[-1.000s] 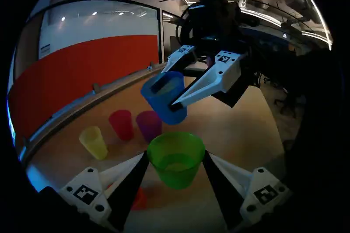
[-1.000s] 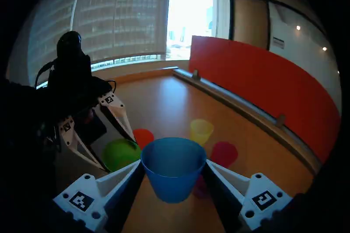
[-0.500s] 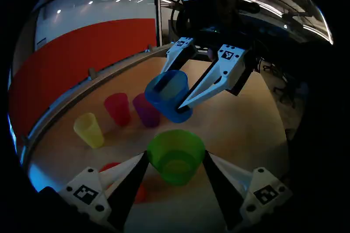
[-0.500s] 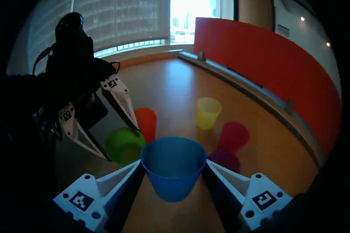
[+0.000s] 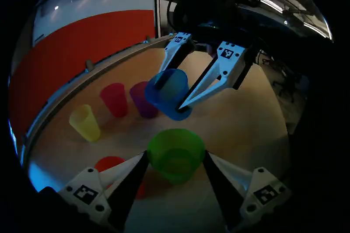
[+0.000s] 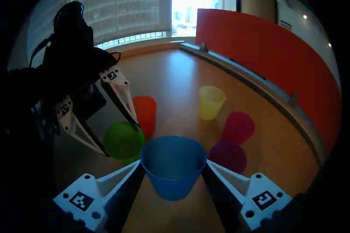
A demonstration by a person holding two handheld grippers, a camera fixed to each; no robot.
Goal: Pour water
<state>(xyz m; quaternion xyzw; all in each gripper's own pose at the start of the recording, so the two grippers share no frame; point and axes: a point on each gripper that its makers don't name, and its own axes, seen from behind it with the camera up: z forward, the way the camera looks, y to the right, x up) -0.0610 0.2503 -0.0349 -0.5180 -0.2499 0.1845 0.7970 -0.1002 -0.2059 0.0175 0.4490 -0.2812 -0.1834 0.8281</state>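
Observation:
A green cup sits between the fingers of my left gripper, which is shut on it; a little liquid shows at its bottom. In the right gripper view the green cup hangs at the left, held by the left gripper. My right gripper is shut on a blue cup. In the left gripper view the blue cup hangs tilted above and behind the green cup, gripped by the right gripper.
On the wooden table stand a yellow cup, a pink cup, a purple cup and a red cup. A red partition wall runs along the table's far edge. A person's dark shape holds the left gripper.
Both grippers have risen and tipped downward, so more table and the standing cups show. The blue cup has drawn nearer to the green cup. Both grips are unchanged.

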